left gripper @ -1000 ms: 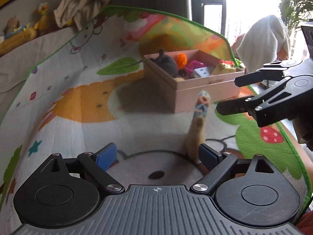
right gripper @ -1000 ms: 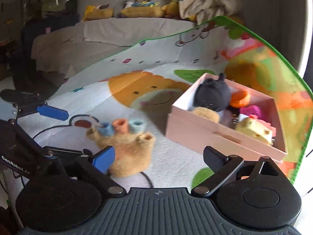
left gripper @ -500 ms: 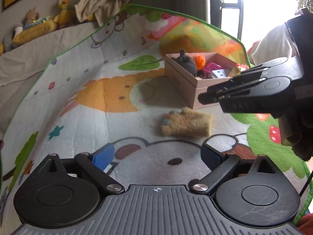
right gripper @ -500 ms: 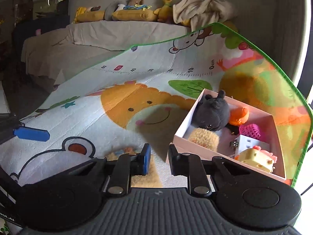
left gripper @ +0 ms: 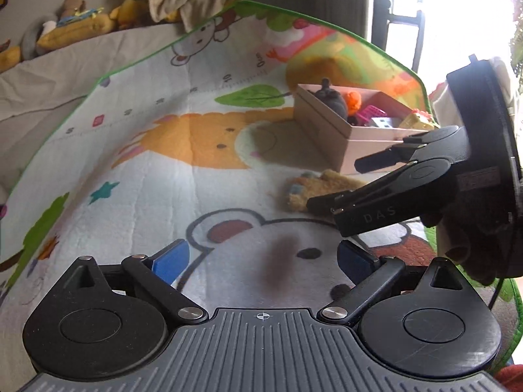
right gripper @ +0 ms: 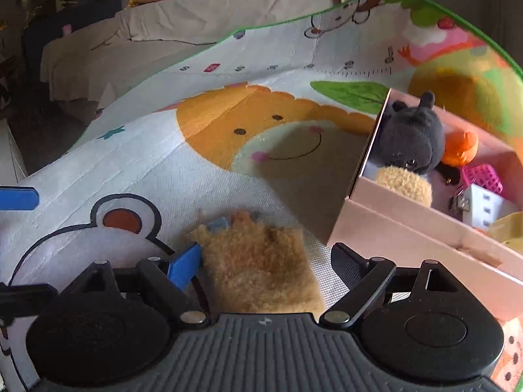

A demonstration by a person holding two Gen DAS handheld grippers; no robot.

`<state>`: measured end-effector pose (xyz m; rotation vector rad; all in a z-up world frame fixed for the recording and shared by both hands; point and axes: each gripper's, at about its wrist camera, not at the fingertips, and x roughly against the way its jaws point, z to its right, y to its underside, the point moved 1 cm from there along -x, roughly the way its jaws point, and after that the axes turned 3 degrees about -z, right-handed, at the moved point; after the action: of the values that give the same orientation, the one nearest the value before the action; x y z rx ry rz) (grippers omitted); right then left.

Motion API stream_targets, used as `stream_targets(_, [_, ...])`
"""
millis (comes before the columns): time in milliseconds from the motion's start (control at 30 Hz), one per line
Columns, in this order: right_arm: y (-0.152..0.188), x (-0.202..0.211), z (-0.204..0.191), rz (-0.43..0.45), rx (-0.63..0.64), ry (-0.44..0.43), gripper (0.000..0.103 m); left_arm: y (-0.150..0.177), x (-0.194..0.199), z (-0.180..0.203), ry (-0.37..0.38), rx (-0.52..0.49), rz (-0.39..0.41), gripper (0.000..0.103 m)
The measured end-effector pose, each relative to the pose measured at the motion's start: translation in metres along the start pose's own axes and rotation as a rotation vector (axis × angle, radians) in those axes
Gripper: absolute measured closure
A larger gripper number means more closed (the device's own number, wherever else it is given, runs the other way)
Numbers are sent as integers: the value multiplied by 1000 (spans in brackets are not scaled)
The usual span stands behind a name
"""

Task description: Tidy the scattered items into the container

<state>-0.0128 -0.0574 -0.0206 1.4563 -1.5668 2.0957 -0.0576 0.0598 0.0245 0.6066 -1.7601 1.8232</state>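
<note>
Right gripper (right gripper: 266,264) jaws have just been opening, now apart, straddling the fuzzy tan paw mitt (right gripper: 258,268) lying flat on the mat, no pad pressing. Pink box (right gripper: 425,238) just right-ahead. Left gripper (left gripper: 261,263) spread, empty. Mitt looks soft, light, floppy: pinch mid-body across the 2 sides.

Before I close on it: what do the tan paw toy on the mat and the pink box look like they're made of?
Tan paw toy: looks like soft plush fabric, with a shaggy, fuzzy pile and blue and orange toe pads, so it should squash under the claw. Pink box: seems to be matte cardboard, with thin flat walls, crisp folded edges and a double-layered rim.
</note>
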Motion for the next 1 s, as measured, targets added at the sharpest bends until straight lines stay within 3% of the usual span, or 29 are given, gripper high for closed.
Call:
stream_targets(100, [8,14,-7,-16,58,-23,45,-2,8,-15,-32,44,33,3])
stream_targets(200, [23,35,-12,-50,110,-25,53,-6,6,-30,-64,103,50,2])
stream_targets(267, [32,53,-9,-52,134,-2,65,-9,-1,-39,-79,147,47,2])
stream_targets(333, [32,74,3,-34,106,23,69,-11,-9,-44,-80,190,44,2])
stream_targets(500, [-15,131,56,187,-49,151,69,-13,-28,-39,-37,236,46,2])
stream_targets(600, [-51,134,88,282,-125,231,65,-16,-34,-27,5,218,44,2])
stream_targets(667, [-69,121,105,290,-149,251,32,-18,-35,-18,25,196,47,2])
stream_targets(700, [-76,112,112,290,-155,266,28,-19,-35,-14,33,186,50,2])
stream_targets(800, [-83,92,124,256,-143,338,28,-21,-32,-7,46,165,56,2])
stream_targets(1000, [-54,81,134,154,-171,279,27,-20,-30,-5,45,146,41,1])
